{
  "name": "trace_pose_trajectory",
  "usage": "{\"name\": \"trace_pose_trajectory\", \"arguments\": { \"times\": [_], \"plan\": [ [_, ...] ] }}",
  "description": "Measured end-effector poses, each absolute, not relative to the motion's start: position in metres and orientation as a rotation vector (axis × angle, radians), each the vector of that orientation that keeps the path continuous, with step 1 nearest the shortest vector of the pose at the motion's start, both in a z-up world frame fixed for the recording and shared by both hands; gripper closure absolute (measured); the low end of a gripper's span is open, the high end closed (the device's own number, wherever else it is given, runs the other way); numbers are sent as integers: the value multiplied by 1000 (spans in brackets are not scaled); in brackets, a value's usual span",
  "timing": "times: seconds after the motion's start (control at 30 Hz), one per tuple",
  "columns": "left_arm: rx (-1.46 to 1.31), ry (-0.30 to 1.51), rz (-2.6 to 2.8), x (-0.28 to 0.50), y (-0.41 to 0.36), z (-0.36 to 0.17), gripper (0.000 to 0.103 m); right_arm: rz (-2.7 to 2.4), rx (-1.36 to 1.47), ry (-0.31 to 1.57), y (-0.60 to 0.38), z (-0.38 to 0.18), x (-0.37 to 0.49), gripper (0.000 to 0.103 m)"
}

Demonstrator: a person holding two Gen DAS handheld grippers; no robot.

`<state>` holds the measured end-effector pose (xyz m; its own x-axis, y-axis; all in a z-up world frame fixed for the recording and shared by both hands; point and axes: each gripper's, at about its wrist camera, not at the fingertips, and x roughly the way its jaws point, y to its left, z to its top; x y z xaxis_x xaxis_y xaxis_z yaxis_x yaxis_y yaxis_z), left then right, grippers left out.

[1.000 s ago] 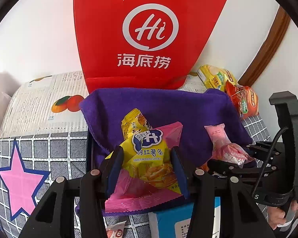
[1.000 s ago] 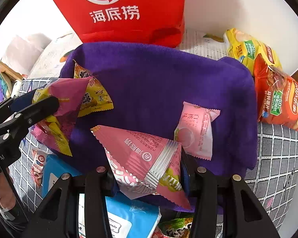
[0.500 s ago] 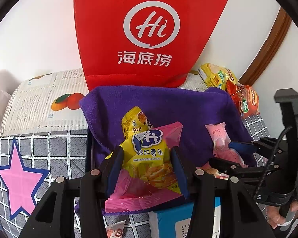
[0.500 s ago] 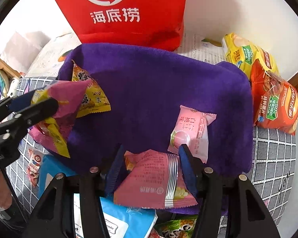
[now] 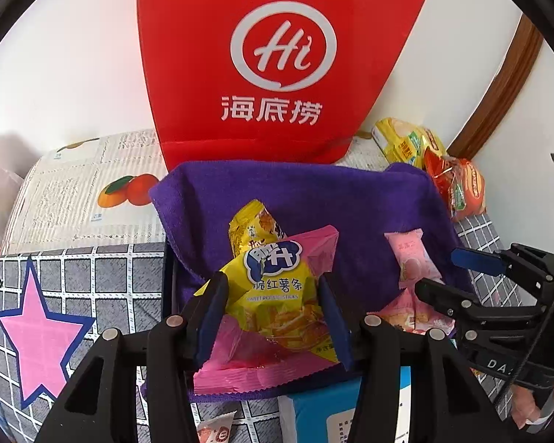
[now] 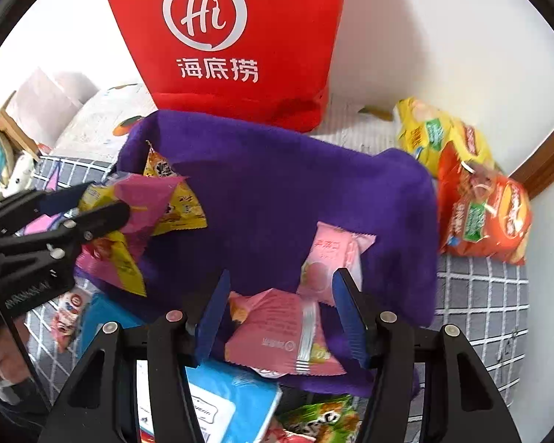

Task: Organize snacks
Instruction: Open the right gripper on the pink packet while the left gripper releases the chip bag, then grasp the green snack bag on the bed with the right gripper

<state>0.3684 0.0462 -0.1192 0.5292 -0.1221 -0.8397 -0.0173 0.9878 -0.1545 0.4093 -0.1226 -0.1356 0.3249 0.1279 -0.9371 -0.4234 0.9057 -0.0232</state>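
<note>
My left gripper (image 5: 273, 313) is shut on a yellow and pink sweet potato stick bag (image 5: 277, 295) and holds it over the near edge of a purple towel (image 5: 314, 199). It also shows at the left of the right wrist view (image 6: 103, 203). My right gripper (image 6: 280, 317) is open, with a pink snack bag (image 6: 284, 332) lying loose on the towel (image 6: 284, 192) between its fingers. A small pink peach packet (image 6: 328, 262) lies just beyond. A yellow packet (image 5: 255, 225) lies on the towel behind the held bag.
A red Hi paper bag (image 5: 277, 59) stands behind the towel against the wall. Yellow and orange snack packs (image 6: 472, 192) lie at the right. A blue box (image 6: 218, 402) and a green packet (image 6: 321, 421) lie near my grippers. The cloth has a pink star (image 5: 40, 336).
My right gripper has opened and let go of the pink snack bag, which now lies on the towel. My left gripper still holds its bag in about the same place.
</note>
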Motion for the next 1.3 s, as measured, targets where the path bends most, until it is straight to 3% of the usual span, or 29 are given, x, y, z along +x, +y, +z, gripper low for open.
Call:
{"name": "trace_pose_trajectory", "arguments": {
  "times": [0.17,0.6,0.67,0.9,1.07,1.3],
  "plan": [
    [-161,1018,-88,367,47,-115,47,375,-275,1185,-125,-133,410,46],
    [-190,978,-114,360,53,-97,47,355,-231,1007,-135,-91,396,46],
    [-186,970,-116,359,52,-94,47,368,-223,984,-137,-81,389,52],
    [-198,955,-137,352,52,-85,47,344,-171,950,-164,-70,353,56],
    [-192,935,-152,347,49,-77,47,217,-201,1010,-200,-95,331,76],
    [-182,927,-168,341,44,-71,47,203,-103,1104,-239,-134,308,76]
  ]
}}
